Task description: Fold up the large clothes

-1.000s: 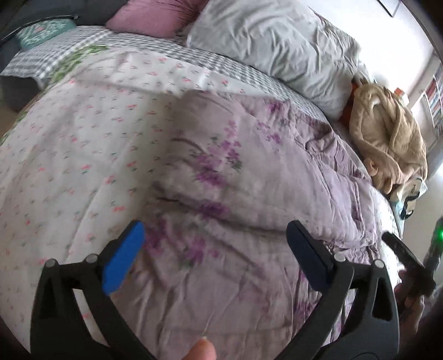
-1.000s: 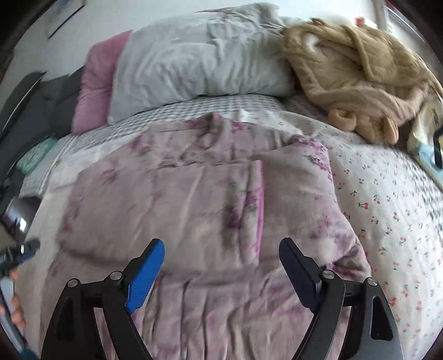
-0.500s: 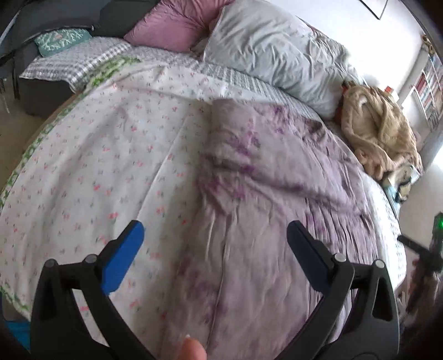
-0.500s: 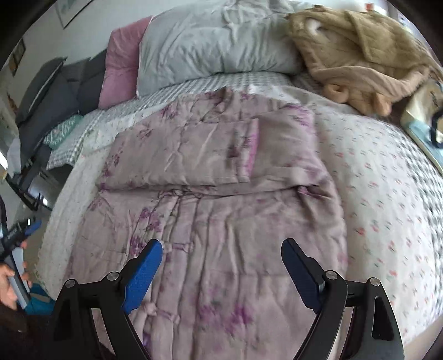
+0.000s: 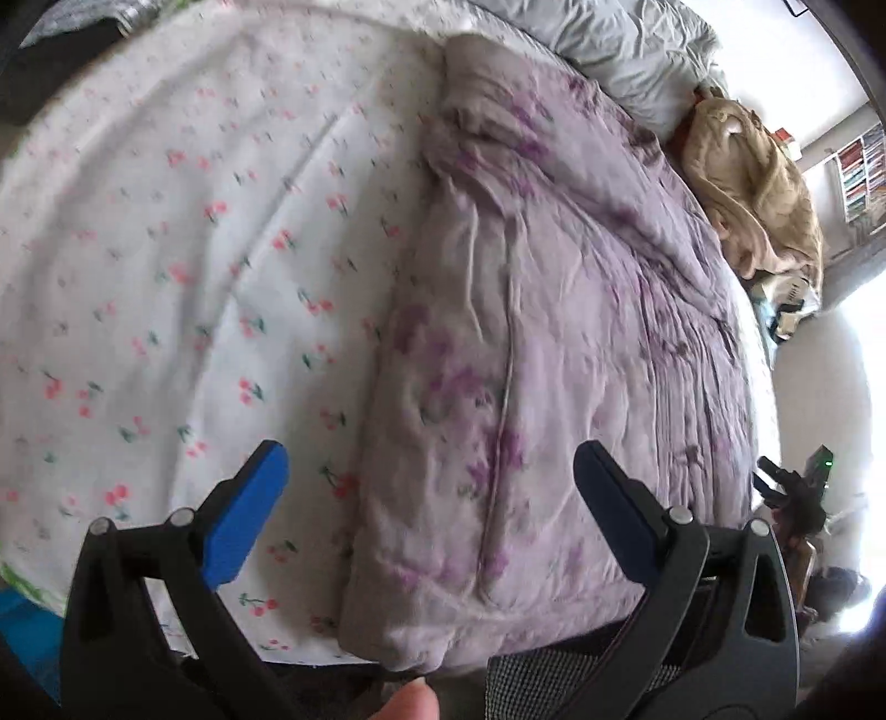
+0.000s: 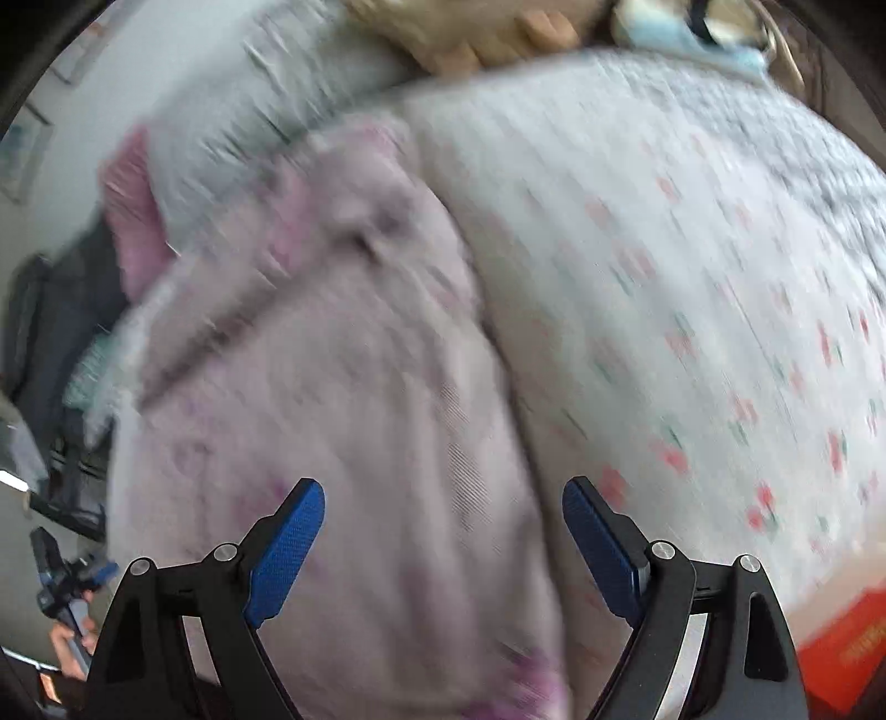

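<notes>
A large lilac quilted garment with purple flowers (image 5: 554,310) lies spread lengthwise on the bed, its near hem at the foot edge. My left gripper (image 5: 432,498) is open and empty, low over the garment's near left corner. The right wrist view is blurred by motion; the same garment (image 6: 343,399) fills its left half. My right gripper (image 6: 443,531) is open and empty, close above the garment's right edge near the foot of the bed.
The white bedsheet with small red cherries (image 5: 166,249) covers the bed on both sides (image 6: 720,310). A grey pillow (image 5: 626,50) and a tan robe (image 5: 758,183) lie at the head. An orange box (image 6: 841,648) sits below the bed's right corner.
Both grippers have dropped and pulled back toward the foot of the bed, closer to the garment's near hem. The right view has turned right and blurred. Both stay open.
</notes>
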`<control>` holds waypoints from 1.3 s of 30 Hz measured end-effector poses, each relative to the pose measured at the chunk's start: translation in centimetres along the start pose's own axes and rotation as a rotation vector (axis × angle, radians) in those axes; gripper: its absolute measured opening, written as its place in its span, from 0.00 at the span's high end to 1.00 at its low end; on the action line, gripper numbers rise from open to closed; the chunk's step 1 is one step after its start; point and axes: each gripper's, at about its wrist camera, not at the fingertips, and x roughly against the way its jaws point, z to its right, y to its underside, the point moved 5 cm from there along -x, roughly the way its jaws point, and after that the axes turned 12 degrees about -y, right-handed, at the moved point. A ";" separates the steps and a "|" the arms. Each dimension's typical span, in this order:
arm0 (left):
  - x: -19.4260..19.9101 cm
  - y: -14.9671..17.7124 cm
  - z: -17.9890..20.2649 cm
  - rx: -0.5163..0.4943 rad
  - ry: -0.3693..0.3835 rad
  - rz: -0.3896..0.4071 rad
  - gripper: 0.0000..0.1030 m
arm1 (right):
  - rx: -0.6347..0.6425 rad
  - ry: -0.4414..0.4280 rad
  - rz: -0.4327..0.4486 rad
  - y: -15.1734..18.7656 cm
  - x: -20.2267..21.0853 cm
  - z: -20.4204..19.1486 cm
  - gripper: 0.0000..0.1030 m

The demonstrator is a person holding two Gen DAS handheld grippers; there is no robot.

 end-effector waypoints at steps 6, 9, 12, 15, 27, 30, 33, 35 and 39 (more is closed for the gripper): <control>-2.0 2.5 -0.7 0.002 0.038 -0.122 0.01 | 0.010 -0.123 -0.216 4.0 -2.2 0.5 0.13; -2.8 3.6 -0.1 -0.018 0.085 -0.174 0.01 | 0.058 -0.099 -0.268 5.2 -3.0 -0.3 0.12; -3.0 4.2 0.7 -0.065 0.099 -0.177 0.01 | 0.014 -0.112 -0.257 5.0 -3.0 -0.2 0.12; -2.9 4.6 1.7 -0.091 0.165 -0.182 0.01 | -0.061 -0.170 -0.235 4.5 -2.9 -0.1 0.13; -3.3 4.0 2.4 -0.025 0.241 -0.141 0.54 | -0.203 -0.346 -0.184 3.9 -2.5 0.6 0.62; -3.2 3.9 2.7 -0.023 0.248 -0.131 0.68 | -0.166 -0.346 -0.174 3.8 -2.7 -0.3 0.73; -2.3 3.8 4.3 -0.097 0.172 -0.052 0.71 | -0.124 -0.332 -0.161 3.6 -2.6 -1.3 0.75; -1.8 3.9 4.8 -0.129 0.126 -0.008 0.72 | -0.104 -0.333 -0.146 3.3 -2.4 -2.0 0.77; -1.0 3.8 5.7 -0.183 0.056 0.067 0.74 | -0.052 -0.326 -0.119 3.0 -2.1 -3.2 0.77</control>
